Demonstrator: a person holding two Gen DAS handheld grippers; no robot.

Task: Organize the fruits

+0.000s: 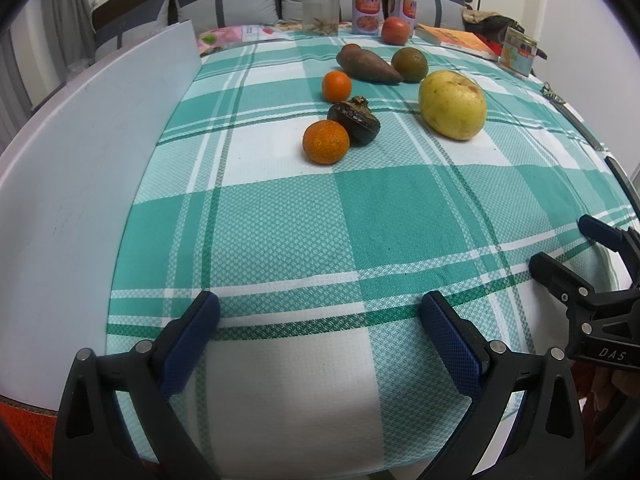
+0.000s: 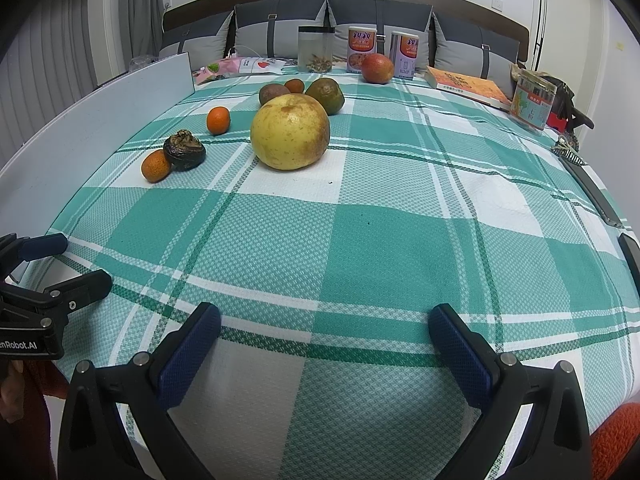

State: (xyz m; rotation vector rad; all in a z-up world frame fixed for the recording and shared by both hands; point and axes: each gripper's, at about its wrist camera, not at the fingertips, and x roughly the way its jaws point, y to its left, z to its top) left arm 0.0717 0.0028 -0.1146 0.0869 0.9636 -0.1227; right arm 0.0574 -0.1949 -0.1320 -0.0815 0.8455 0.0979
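Left wrist view: sweet potato (image 1: 368,65) lies mid-desk, long axis pointing right and nearer, between green citrus (image 1: 409,64) and orange (image 1: 337,86). Both tongs (image 1: 320,336) (image 2: 325,340) wide, empty.

Even, soft indoor light, faint shadows under the fruit; sharp centre, strong fisheye bending and dark corner vignetting.

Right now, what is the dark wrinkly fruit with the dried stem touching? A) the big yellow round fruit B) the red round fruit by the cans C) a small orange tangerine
C: the dark wrinkly fruit leans against the nearest small orange tangerine; the others sit apart.
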